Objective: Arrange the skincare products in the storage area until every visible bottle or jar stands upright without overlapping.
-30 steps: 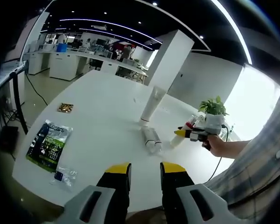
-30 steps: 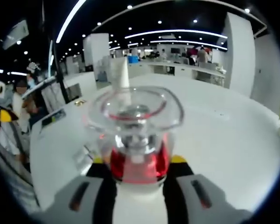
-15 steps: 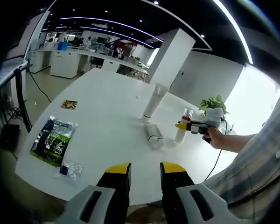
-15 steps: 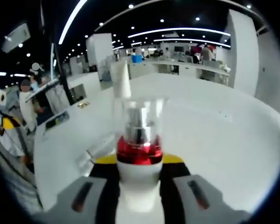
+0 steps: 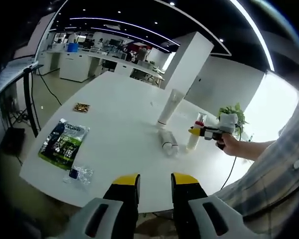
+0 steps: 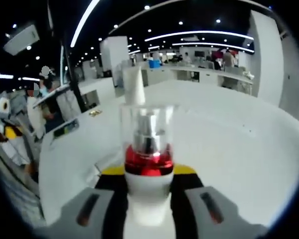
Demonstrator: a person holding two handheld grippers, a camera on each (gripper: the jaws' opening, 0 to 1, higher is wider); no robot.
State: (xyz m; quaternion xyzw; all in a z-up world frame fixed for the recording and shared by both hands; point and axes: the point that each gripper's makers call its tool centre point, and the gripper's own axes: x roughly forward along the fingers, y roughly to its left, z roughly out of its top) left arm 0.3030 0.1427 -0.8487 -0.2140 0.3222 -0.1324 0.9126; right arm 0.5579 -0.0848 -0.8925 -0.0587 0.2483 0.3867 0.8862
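A white pump bottle (image 5: pixel 195 135) with a red collar and clear cap stands upright, its base seemingly on the white table (image 5: pixel 119 124). My right gripper (image 5: pixel 205 132) is shut on it from the right. In the right gripper view the same pump bottle (image 6: pixel 147 152) rises between the jaws of my right gripper (image 6: pixel 147 175). A clear bottle (image 5: pixel 168 143) lies on its side just left of it. Behind them a white tube (image 5: pixel 170 106) stands on its cap, the white tube (image 6: pixel 133 85) peeking over the cap. My left gripper (image 5: pixel 155 185) hovers open off the near table edge.
A green packet (image 5: pixel 65 145), a small clear bag (image 5: pixel 79 174) and a small brown item (image 5: pixel 81 106) lie on the table's left part. A potted plant (image 5: pixel 231 115) stands behind the person's hand (image 5: pixel 230 145). Office desks fill the background.
The pump bottle swung from tilted to upright beside the lying clear bottle, still held in my right gripper. My left gripper's camera drifted back slightly; its jaws stayed apart.
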